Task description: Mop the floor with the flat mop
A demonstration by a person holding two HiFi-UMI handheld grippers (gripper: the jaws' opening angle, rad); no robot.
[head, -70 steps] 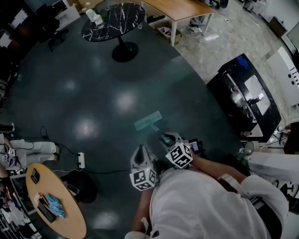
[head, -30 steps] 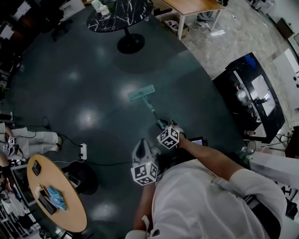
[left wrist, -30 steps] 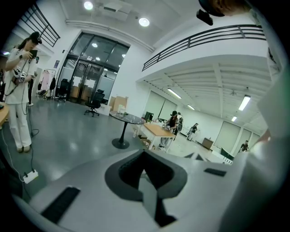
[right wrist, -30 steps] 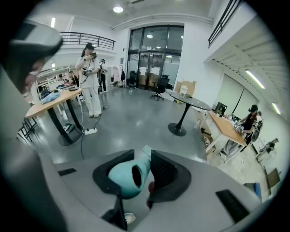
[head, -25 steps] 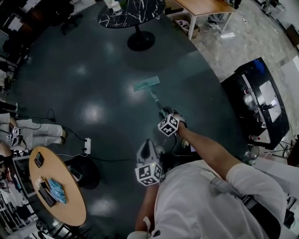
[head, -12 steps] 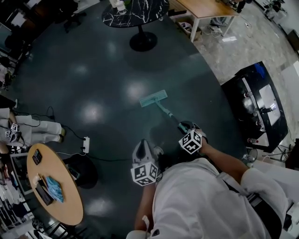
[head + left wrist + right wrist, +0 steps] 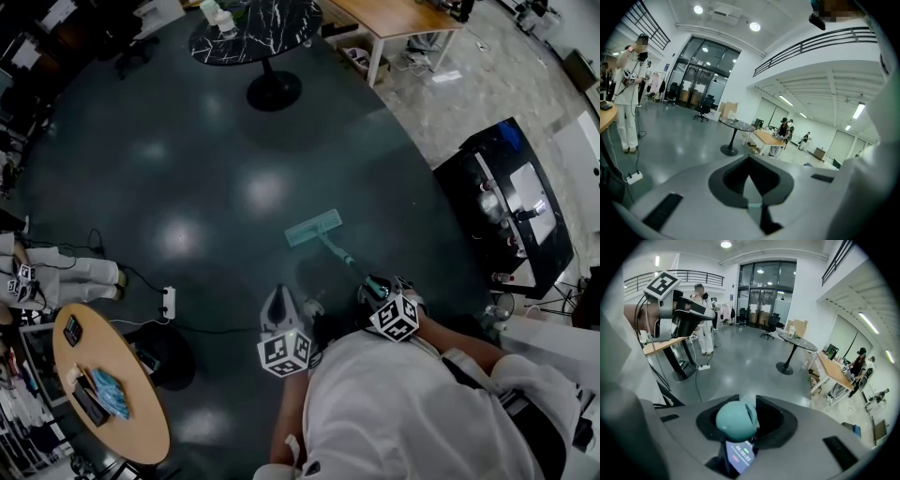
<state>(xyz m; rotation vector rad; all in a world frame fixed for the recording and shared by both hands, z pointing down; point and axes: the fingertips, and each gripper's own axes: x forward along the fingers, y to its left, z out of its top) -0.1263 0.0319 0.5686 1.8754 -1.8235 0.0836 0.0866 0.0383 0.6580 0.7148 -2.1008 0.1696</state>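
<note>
The dark floor (image 7: pixel 187 187) carries the flat mop (image 7: pixel 313 228), its pad lying well inside the curved edge where the pale tiles (image 7: pixel 450 103) begin. The handle slants back to the right hand-held gripper (image 7: pixel 375 287), which is clenched around the rounded handle end (image 7: pixel 735 421). The left hand-held gripper (image 7: pixel 279 311) seems closed on nothing, clear of the mop.

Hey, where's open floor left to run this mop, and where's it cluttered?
Widest bare stretch: the dark floor ahead and left of the mop head, up to the marble table's pedestal. Crowded: the power strip beside the round wooden table at left, and the black counter at right.
</note>
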